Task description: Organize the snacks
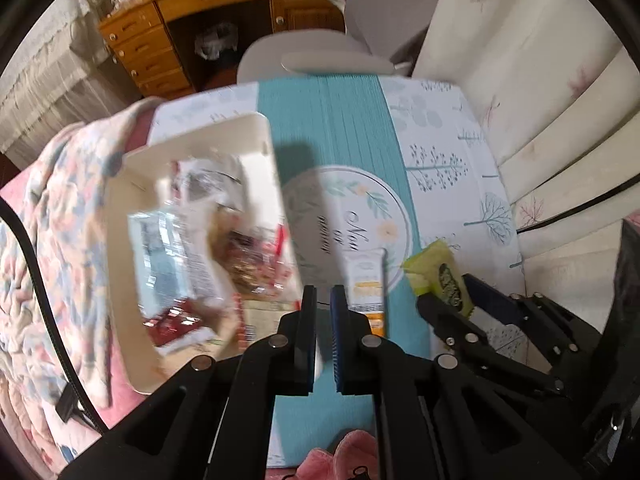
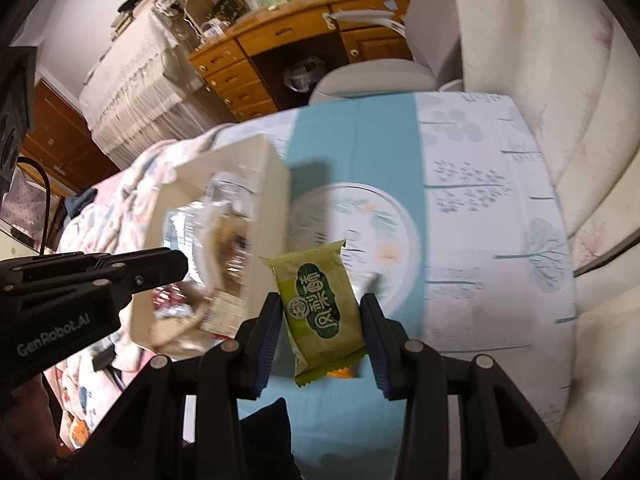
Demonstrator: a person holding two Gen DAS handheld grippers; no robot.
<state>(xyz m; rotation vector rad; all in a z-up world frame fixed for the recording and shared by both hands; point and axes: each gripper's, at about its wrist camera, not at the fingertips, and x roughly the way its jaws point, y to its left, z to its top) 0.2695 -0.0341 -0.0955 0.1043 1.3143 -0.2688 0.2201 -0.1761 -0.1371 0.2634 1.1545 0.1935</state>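
- And here's the right gripper (image 2: 320,320), jaws partly apart and clamped on a green snack packet (image 2: 322,312), which hangs upright between the blue pads, clear of the table (dark green round label with white characters on its front).
- From the left wrist view the same right gripper (image 1: 460,292) shows at the lower right, the green snack packet (image 1: 438,276) poking up out of its jaws.
- Left gripper (image 1: 323,300) next: jaws drawn in narrow, only a thin slit between the pads, nothing in them.
- Just beyond its tips lies a white and orange packet (image 1: 368,280), flat on the teal table runner (image 1: 340,120), overlapping the edge of the round floral mat (image 1: 360,200).
- Over to the left, the cream storage box (image 1: 200,140) stands on the table, already stuffed with snacks: a clear-wrapped pack (image 1: 168,252), red wrappers (image 1: 176,322), all rather blurred.
- In the right wrist view the cream storage box (image 2: 224,160) sits just left of the held packet, the left gripper's arm (image 2: 100,276) reaching across in front of it.
- Behind the table: a grey chair (image 1: 304,60) and a wooden desk (image 1: 208,4).
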